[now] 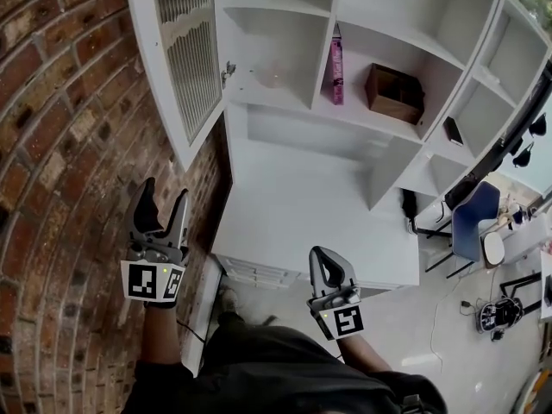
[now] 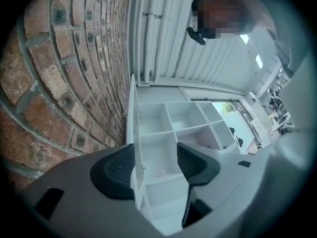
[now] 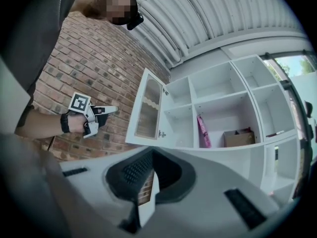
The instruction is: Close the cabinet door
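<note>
Left gripper (image 1: 162, 193): jaws stand well apart with nothing between the pads. It is raised in front of the brick wall (image 1: 60, 136), below the cabinet door (image 1: 186, 52) and apart from it. In the left gripper view the door's free edge lines up between the two pads, but at a distance and without contact.

Right gripper (image 1: 321, 255): jaws are closed together at the tips and hold nothing. It sits below and to the right of the door, well apart from it, over the white desk top (image 1: 293, 205).

Cabinet door: white frame with a ribbed glass panel. It is hinged on the left edge of the white shelf unit (image 1: 379, 37) and swung wide open, away from the unit and toward the brick wall. A small metal catch (image 1: 228, 72) shows on its inner edge. The door is not closed.

Right of the door, the compartments it would cover are exposed. Further right, a pink book (image 1: 336, 65) stands upright against a divider. A brown box (image 1: 393, 91) sits in the next compartment to the right.

Far right of the door and lower, a blue chair (image 1: 475, 217) stands on the floor beside the desk.
</note>
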